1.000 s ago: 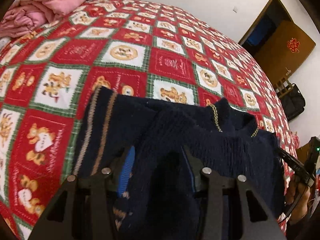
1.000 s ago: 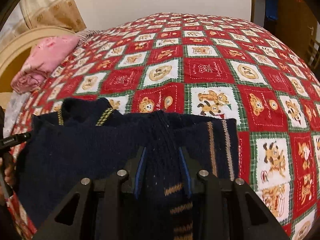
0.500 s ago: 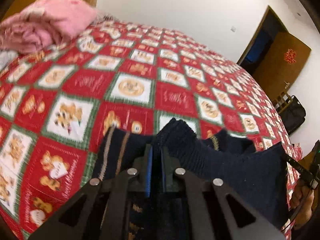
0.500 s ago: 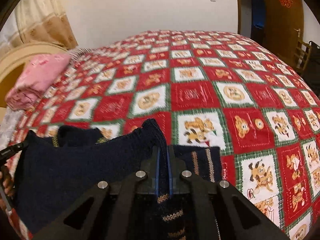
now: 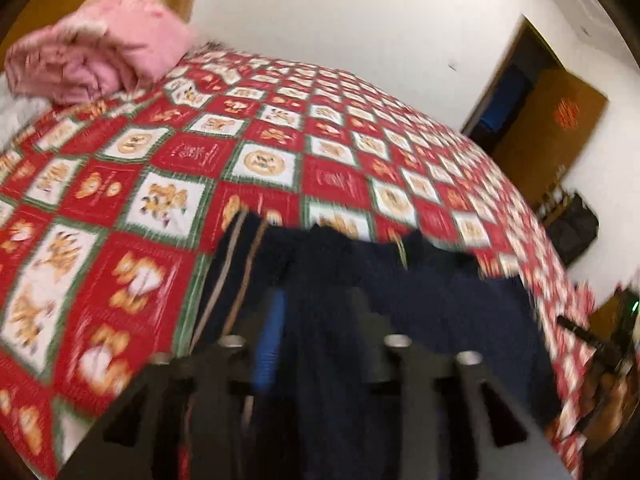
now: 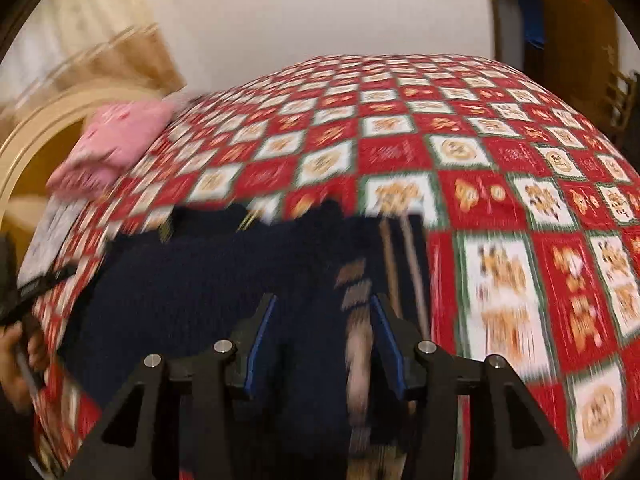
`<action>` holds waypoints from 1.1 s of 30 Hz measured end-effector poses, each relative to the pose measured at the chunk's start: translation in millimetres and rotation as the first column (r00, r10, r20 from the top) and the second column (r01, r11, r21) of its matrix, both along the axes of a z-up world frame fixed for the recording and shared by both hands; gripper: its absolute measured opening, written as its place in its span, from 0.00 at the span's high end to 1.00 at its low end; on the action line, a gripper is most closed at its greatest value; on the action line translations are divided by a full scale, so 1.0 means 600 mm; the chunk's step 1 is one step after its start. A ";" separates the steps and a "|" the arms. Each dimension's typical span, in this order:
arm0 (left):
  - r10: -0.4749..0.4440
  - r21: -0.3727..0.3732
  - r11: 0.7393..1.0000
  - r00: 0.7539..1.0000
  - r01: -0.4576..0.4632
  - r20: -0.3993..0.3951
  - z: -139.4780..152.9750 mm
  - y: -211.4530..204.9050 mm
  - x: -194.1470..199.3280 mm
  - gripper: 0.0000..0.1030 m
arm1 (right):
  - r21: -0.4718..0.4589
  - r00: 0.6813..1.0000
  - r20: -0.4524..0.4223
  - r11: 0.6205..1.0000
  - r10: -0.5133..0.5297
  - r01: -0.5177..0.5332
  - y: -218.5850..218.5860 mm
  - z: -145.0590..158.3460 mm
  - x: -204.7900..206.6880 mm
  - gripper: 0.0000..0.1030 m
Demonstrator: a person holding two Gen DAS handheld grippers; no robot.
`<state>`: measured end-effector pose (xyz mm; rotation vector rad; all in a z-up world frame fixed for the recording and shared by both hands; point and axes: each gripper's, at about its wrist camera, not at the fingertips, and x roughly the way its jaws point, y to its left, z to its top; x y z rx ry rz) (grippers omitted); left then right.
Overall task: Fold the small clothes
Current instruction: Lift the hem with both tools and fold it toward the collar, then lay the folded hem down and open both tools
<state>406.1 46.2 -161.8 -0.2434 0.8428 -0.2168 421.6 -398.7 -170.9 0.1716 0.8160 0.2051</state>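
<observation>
a dark navy sweater (image 6: 192,280) with tan stripes lies spread on the bed's red, white and green checked quilt (image 6: 500,184), near the bed's closer edge and right under both tools, with a pink folded blanket (image 5: 100,56) well apart at the far corner. the left gripper (image 5: 316,320) has its fingers opening, part-way apart, with a fold of the sweater between them but not pinched as far as the blur lets me tell. the right gripper (image 6: 324,312) is opening too, its blue-lined fingers (image 6: 260,332) standing clear on both sides of the knit's striped edge.
</observation>
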 end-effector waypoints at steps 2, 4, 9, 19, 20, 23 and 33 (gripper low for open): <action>-0.024 0.046 0.999 1.000 0.025 -0.013 -0.014 -0.006 -0.037 0.54 | -0.017 0.999 -0.018 0.999 0.044 -0.044 0.013 -0.015 -0.047 0.53; -0.037 0.061 0.997 0.998 0.040 -0.052 -0.038 -0.007 -0.067 0.54 | -0.016 0.997 -0.053 0.998 0.057 -0.058 0.018 -0.040 -0.087 0.54; -0.033 0.209 0.977 0.998 0.043 -0.054 -0.085 -0.016 -0.116 0.53 | -0.146 0.992 -0.117 0.988 0.037 -0.054 0.032 -0.102 -0.135 0.69; 0.074 0.157 0.986 0.993 -0.058 -0.094 -0.101 0.042 -0.152 0.38 | -0.184 0.994 -0.109 0.983 0.001 -0.021 0.041 -0.090 -0.165 0.70; 0.078 0.152 0.986 0.992 -0.062 -0.097 -0.099 0.044 -0.157 0.38 | -0.178 0.996 -0.091 0.984 -0.005 -0.011 0.043 -0.082 -0.170 0.70; 0.104 0.118 0.989 0.990 -0.092 -0.092 -0.092 0.053 -0.170 0.38 | -0.167 1.000 -0.027 0.986 0.002 -0.007 0.048 -0.060 -0.185 0.69; 0.129 0.090 0.987 0.992 -0.130 0.014 -0.069 0.070 -0.212 0.33 | -0.227 0.999 -0.044 0.974 0.003 -0.013 0.075 -0.061 -0.191 0.69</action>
